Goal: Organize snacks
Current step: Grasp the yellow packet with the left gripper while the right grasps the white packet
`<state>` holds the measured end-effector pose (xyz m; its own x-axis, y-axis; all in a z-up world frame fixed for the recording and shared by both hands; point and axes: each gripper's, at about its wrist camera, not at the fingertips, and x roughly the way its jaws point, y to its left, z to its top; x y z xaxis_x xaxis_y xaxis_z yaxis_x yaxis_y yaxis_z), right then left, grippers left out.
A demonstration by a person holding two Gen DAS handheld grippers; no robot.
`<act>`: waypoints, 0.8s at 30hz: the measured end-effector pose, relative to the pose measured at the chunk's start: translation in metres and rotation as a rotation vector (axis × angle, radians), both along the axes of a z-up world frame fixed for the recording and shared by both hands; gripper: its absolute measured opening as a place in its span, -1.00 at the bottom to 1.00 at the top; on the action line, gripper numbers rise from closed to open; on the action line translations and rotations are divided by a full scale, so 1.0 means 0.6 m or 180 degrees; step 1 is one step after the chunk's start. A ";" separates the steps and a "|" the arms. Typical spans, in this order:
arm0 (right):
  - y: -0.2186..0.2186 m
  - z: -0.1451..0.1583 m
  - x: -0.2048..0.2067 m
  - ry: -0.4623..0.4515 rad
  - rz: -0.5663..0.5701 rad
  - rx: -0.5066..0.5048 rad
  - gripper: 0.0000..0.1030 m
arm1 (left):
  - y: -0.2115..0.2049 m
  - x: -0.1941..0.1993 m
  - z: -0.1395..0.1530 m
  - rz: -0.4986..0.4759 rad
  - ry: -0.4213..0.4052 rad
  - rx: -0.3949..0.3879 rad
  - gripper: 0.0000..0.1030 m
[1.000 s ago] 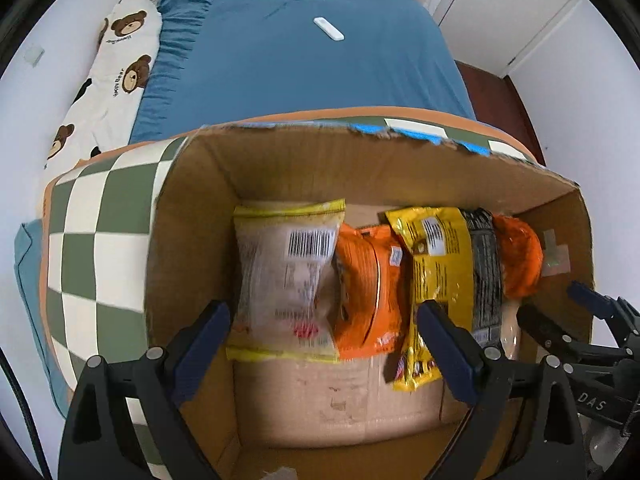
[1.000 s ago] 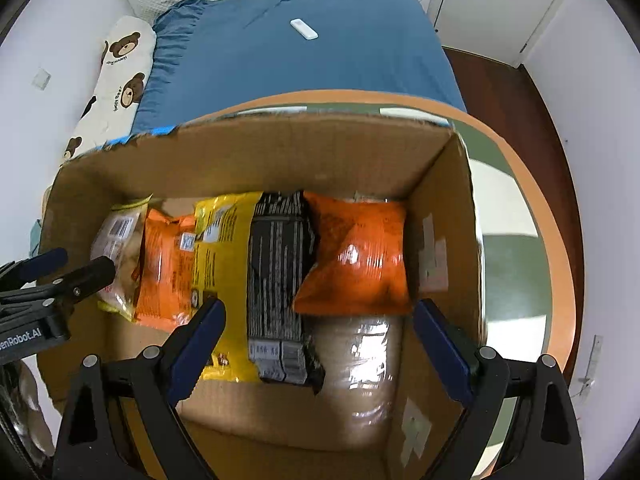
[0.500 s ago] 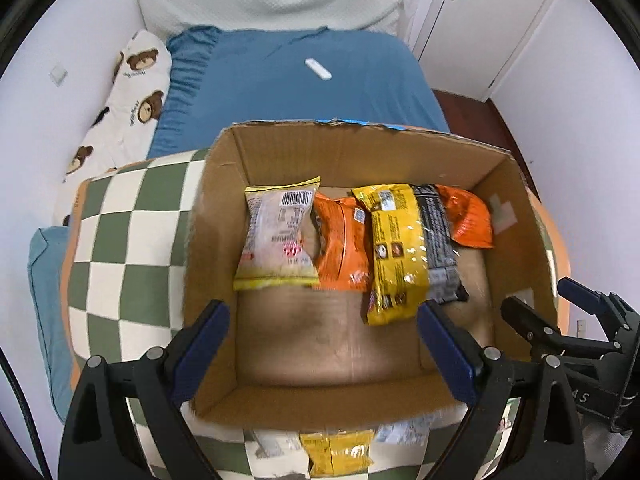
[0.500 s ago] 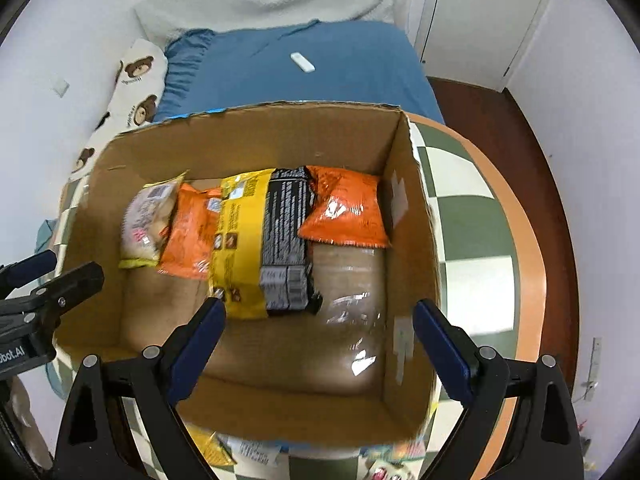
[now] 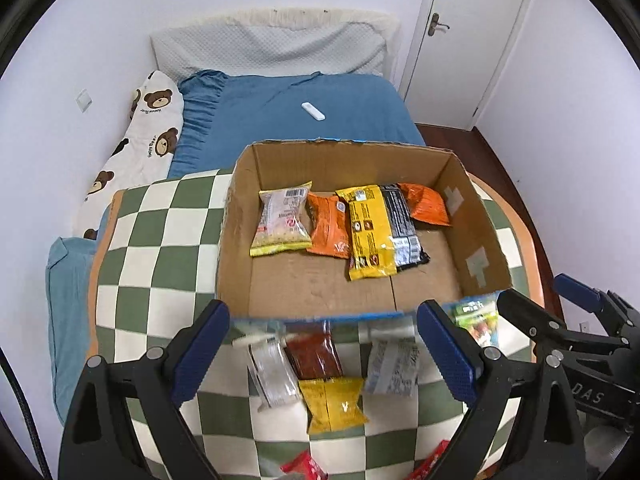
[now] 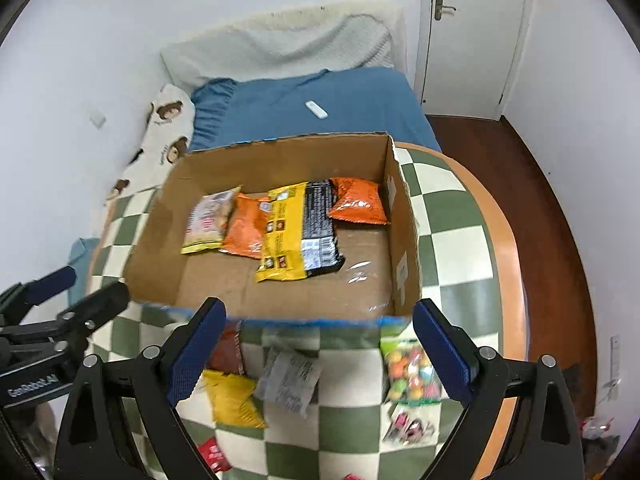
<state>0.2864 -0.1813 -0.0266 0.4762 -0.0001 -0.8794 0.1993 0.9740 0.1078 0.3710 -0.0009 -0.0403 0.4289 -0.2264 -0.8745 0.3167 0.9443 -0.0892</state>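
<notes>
Both grippers, left (image 5: 322, 354) and right (image 6: 318, 350), hang spread and empty above loose snacks on the checked table (image 5: 160, 240): a yellow pack (image 5: 336, 404), a brown one (image 5: 314, 354), two clear ones and a candy bag (image 6: 410, 370). The next pick is best made on one pack's middle, clear of its neighbours. Beyond, the box (image 5: 236, 216) holds five packs in a row along its far wall.

A bed (image 5: 304, 120) with a blue sheet stands against the far wall. A small white remote (image 5: 313, 111) lies on the sheet. A bear-print pillow (image 5: 144, 136) rests along the bed's left edge. A white door (image 5: 464, 36) is shut at the right, beside dark wooden floor (image 6: 560, 184).
</notes>
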 end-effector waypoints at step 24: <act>0.004 -0.288 -0.067 0.0897 -0.0426 0.0893 0.22 | -0.007 -0.054 -0.405 0.0089 0.1633 0.0317 0.00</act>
